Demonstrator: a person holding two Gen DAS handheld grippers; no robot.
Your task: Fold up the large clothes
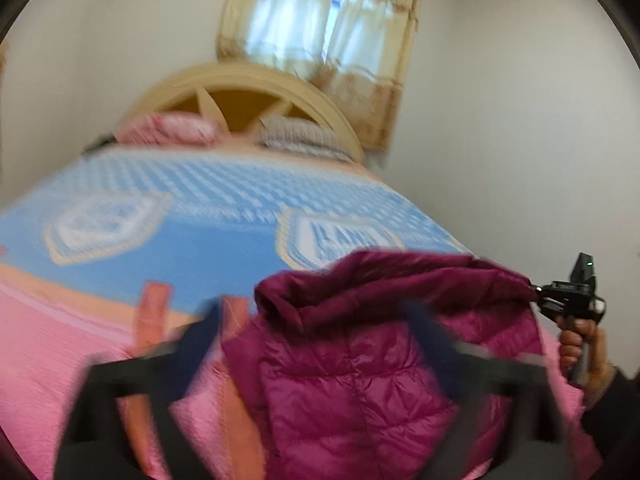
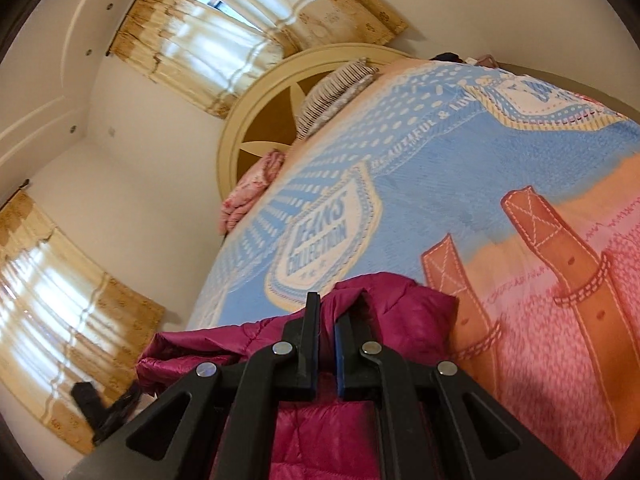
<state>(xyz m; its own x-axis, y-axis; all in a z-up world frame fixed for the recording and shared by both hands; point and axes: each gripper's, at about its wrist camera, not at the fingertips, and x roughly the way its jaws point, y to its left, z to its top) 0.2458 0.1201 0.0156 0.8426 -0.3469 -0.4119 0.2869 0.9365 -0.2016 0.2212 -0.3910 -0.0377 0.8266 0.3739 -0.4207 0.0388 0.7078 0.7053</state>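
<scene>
Magenta puffer jacket (image 2: 384,300): pinched between right gripper (image 2: 328,316) jaws, nearly closed.
Left gripper (image 1: 320,332): jaws wide, jacket between, blurred.
Bed (image 2: 460,168): beyond both.

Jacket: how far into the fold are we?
Early. No finished fold shows. In hand: the right claw is shut on the jacket, holding one end up above the bed. The left claw is too blurred to read. Left: lay it flat and make every fold.

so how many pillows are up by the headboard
2. A pink pillow lies at the left of the headboard, a grey striped pillow at its right. The blanket could hide more.
</scene>
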